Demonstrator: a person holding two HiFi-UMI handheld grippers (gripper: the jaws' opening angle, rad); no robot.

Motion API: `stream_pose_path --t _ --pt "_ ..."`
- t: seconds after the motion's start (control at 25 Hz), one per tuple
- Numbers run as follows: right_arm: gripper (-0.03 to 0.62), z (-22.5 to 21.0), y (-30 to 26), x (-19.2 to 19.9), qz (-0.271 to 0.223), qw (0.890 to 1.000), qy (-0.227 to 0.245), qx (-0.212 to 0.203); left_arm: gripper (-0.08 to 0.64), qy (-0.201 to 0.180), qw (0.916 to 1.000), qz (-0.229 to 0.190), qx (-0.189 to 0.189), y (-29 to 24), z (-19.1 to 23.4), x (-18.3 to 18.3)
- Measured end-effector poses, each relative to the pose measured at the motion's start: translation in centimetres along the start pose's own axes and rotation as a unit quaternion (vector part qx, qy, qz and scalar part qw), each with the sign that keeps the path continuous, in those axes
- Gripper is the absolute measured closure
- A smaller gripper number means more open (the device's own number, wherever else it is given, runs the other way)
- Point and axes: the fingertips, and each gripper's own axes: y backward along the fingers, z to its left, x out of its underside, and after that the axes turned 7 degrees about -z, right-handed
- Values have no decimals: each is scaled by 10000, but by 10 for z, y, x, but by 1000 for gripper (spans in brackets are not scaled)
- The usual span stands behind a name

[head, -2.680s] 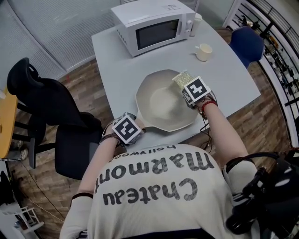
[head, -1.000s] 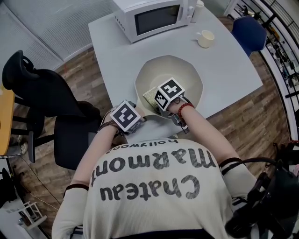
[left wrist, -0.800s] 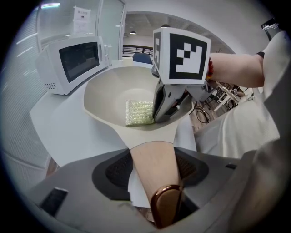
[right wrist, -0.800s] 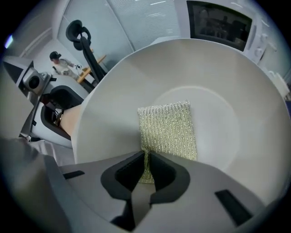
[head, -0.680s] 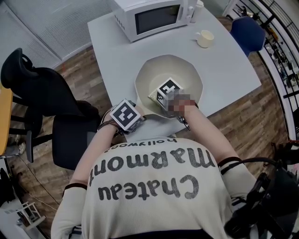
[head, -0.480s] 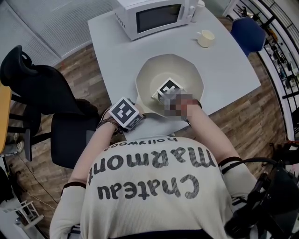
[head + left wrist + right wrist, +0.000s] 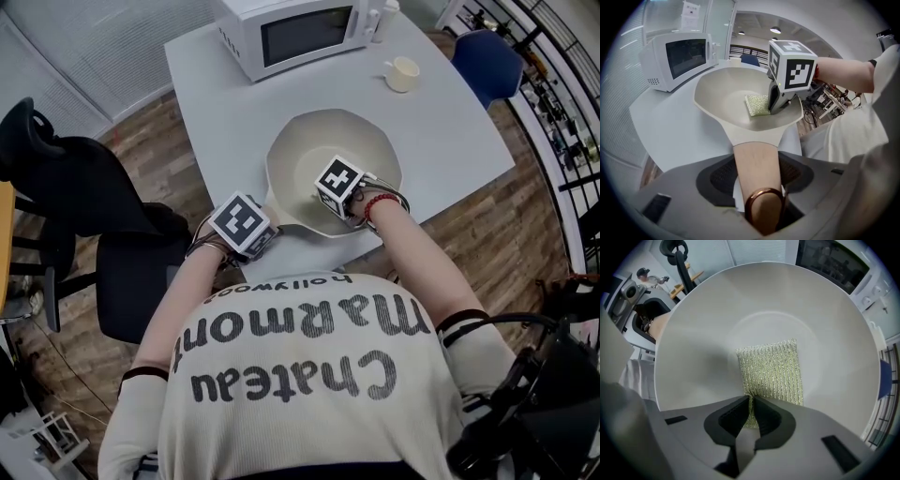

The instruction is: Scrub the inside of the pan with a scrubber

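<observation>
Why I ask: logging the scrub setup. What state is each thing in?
pan, held by its handle.
scrubber, flat on pan's floor, pinched at its edge.
left gripper, jaws just closing further, clamped on handle.
right gripper, shut on scrubber.
microwave, door closed.
cup, upright.

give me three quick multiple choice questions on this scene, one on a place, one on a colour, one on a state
1. Where is the scrubber?
A on the floor
B inside the pan
C beside the cup

2. What colour is the microwave?
A white
B red
C black

3. The right gripper is:
A open and empty
B shut on the scrubber
C shut on the cup

Answers:
1 B, it lies on the pan's inner surface.
2 A, its casing is white.
3 B, its jaws pinch the scrubber's edge.
</observation>
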Motion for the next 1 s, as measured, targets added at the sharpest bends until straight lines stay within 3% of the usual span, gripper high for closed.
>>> stream_pose_path --t 0.24,0.36,0.6,0.76,0.92,1.0 --pt "558 -10 3 4 158 9989 240 378 316 -87 9997 -248 7 -1 -1 -12" --pt "558 -10 5 9 236 9981 324 470 316 117 9999 110 0 1 -4 3" --pt "558 -15 4 11 222 9977 395 513 313 181 9997 163 22 -1 -6 8" --pt "558 -20 9 12 137 9980 264 563 313 -136 9994 -315 -5 -6 -5 -14" --pt "558 -32 13 18 274 9972 227 654 311 -143 9998 -122 -39 -5 -6 -9" --pt "558 -42 10 26 511 9939 510 837 311 -81 10000 -30 -8 -5 -9 -5"
